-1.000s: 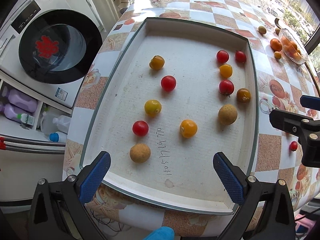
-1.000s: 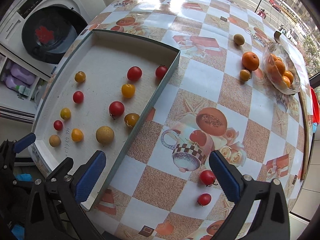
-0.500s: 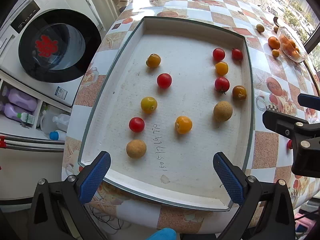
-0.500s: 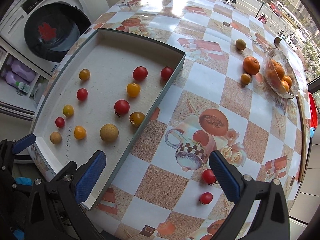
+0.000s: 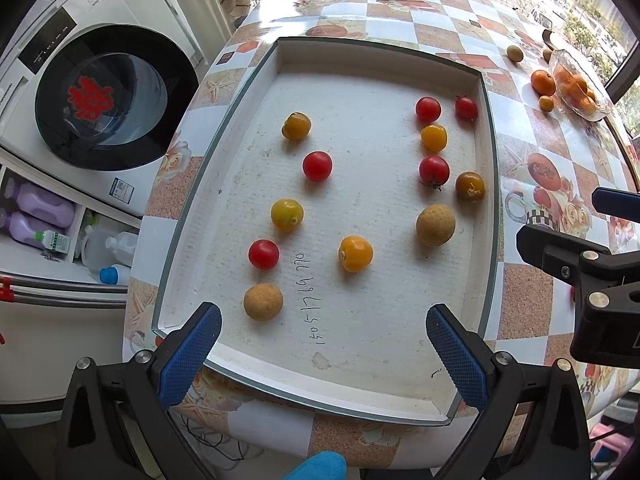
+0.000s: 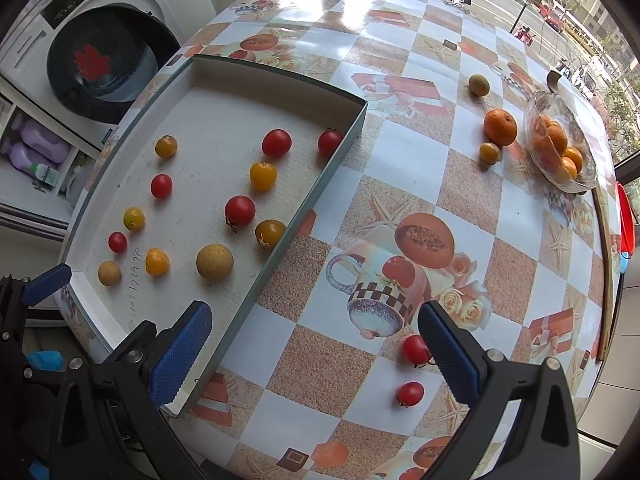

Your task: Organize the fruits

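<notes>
1. Grippers: left (image 5: 323,354) and right (image 6: 315,345) both wide, empty
2. Two red tomatoes (image 6: 416,349) (image 6: 410,393) loose on table (image 6: 404,160), outside tray (image 6: 296,222), beside right fingers
3. Likely next: straddle nearer tomato squarely, close softly, avoid bruising
4. Then set down gently inside tray among its fruit

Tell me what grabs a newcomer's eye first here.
The shallow white tray dotted with red, yellow and tan fruits, near the table's left edge. Two red tomatoes lie loose on the checked tablecloth by the right gripper. A glass bowl of oranges sits at the far right.
</notes>
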`<move>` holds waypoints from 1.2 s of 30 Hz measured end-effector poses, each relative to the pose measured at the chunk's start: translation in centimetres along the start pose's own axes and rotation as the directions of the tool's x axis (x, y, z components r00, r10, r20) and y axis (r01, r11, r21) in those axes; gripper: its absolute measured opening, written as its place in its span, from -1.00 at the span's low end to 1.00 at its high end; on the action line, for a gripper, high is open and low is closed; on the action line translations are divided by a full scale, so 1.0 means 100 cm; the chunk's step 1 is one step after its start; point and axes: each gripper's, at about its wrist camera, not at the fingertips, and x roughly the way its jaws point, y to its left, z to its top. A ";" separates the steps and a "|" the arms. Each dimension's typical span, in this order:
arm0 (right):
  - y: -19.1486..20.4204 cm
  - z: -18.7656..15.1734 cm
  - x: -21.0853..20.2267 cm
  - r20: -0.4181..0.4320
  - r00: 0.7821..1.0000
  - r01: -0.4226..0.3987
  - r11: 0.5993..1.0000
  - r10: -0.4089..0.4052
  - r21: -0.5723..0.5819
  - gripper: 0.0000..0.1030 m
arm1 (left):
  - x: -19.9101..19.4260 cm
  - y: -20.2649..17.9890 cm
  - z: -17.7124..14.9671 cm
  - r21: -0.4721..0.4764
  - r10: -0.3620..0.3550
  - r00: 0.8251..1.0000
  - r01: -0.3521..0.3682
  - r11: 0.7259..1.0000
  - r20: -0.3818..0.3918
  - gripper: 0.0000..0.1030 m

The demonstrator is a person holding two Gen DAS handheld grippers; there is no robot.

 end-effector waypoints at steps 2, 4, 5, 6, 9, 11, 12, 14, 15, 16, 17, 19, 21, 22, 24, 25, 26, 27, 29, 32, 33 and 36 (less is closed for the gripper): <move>0.000 0.000 0.000 -0.001 1.000 -0.002 1.000 0.002 -0.002 1.00 | 0.000 0.000 0.000 0.002 0.000 1.000 0.000 1.000 -0.002 1.00; 0.001 0.001 0.000 0.001 1.000 -0.001 1.000 0.001 -0.004 1.00 | 0.000 -0.001 0.000 0.002 -0.001 1.000 0.001 1.000 -0.001 1.00; 0.001 0.001 0.000 0.001 1.000 -0.001 1.000 0.001 -0.004 1.00 | 0.001 -0.001 0.000 0.003 0.000 1.000 0.000 1.000 -0.001 1.00; 0.001 0.001 0.000 0.001 1.000 -0.002 1.000 0.002 -0.004 1.00 | 0.001 -0.001 0.000 0.003 0.001 1.000 -0.001 1.000 -0.001 1.00; 0.001 0.001 0.000 0.002 1.000 -0.001 1.000 0.001 -0.005 1.00 | 0.001 -0.001 0.000 0.003 0.004 1.000 -0.004 1.000 -0.001 1.00; 0.001 0.001 0.000 0.002 1.000 -0.003 1.000 0.003 -0.002 1.00 | 0.002 -0.002 0.000 0.003 0.003 1.000 -0.003 1.000 -0.001 1.00; 0.001 0.001 0.000 0.001 1.000 -0.004 1.000 0.004 -0.001 1.00 | 0.001 -0.002 0.000 0.002 0.002 1.000 -0.002 1.000 -0.001 1.00; 0.001 0.001 0.001 0.000 1.000 -0.003 1.000 0.003 0.000 1.00 | 0.001 -0.002 0.000 0.003 0.000 1.000 0.000 1.000 0.001 1.00; 0.002 0.001 0.001 0.000 1.000 -0.003 1.000 0.003 0.000 1.00 | 0.001 -0.002 0.000 0.006 0.001 1.000 -0.001 1.000 0.003 1.00; 0.001 0.001 0.001 0.000 1.000 -0.003 1.000 0.003 0.000 1.00 | 0.001 -0.003 0.000 0.009 0.003 1.000 -0.003 1.000 0.004 1.00; 0.001 0.001 0.001 0.000 1.000 -0.003 1.000 0.003 -0.001 1.00 | 0.001 -0.003 0.000 0.012 0.003 1.000 -0.003 1.000 0.004 1.00; 0.001 0.001 0.000 0.002 1.000 -0.003 1.000 0.003 -0.002 1.00 | 0.001 -0.003 0.000 0.013 0.002 1.000 -0.002 1.000 0.005 1.00; 0.001 0.000 0.000 0.002 1.000 -0.003 1.000 0.003 -0.003 1.00 | 0.001 -0.003 0.000 0.012 0.000 1.000 0.000 1.000 0.005 1.00; 0.001 0.000 0.000 0.002 1.000 -0.003 1.000 0.003 -0.003 1.00 | 0.001 -0.003 0.000 0.010 0.000 1.000 0.000 1.000 0.004 1.00; 0.001 0.000 0.000 0.002 1.000 -0.003 1.000 0.003 -0.004 1.00 | 0.000 -0.003 0.000 0.010 0.000 1.000 0.000 1.000 0.004 1.00; 0.001 0.000 0.000 0.002 1.000 -0.003 1.000 0.003 -0.005 1.00 | 0.000 -0.003 0.000 0.011 0.000 1.000 0.000 1.000 0.005 1.00; 0.001 0.000 0.000 0.002 1.000 -0.002 1.000 0.002 -0.004 1.00 | 0.000 -0.003 0.000 0.011 0.002 1.000 -0.002 1.000 0.004 1.00; 0.001 0.000 0.000 0.002 1.000 -0.003 1.000 0.003 -0.004 1.00 | 0.001 -0.003 0.000 0.012 0.002 1.000 -0.002 1.000 0.003 1.00; 0.002 0.000 0.000 0.003 1.000 -0.002 1.000 0.002 -0.003 1.00 | 0.001 -0.002 0.000 0.013 0.001 1.000 -0.001 1.000 0.001 1.00; 0.002 0.000 0.000 0.003 1.000 -0.003 1.000 0.003 -0.003 1.00 | 0.002 -0.001 0.000 0.013 -0.004 1.000 0.004 1.000 -0.004 1.00; 0.002 0.000 0.000 0.003 1.000 -0.004 1.000 0.004 -0.004 1.00 | 0.002 -0.001 0.000 0.012 -0.006 1.000 0.006 1.000 -0.005 1.00; 0.004 0.000 0.001 0.002 1.000 -0.004 1.000 0.004 -0.004 1.00 | 0.004 -0.001 0.000 0.012 -0.012 1.000 0.012 1.000 -0.008 1.00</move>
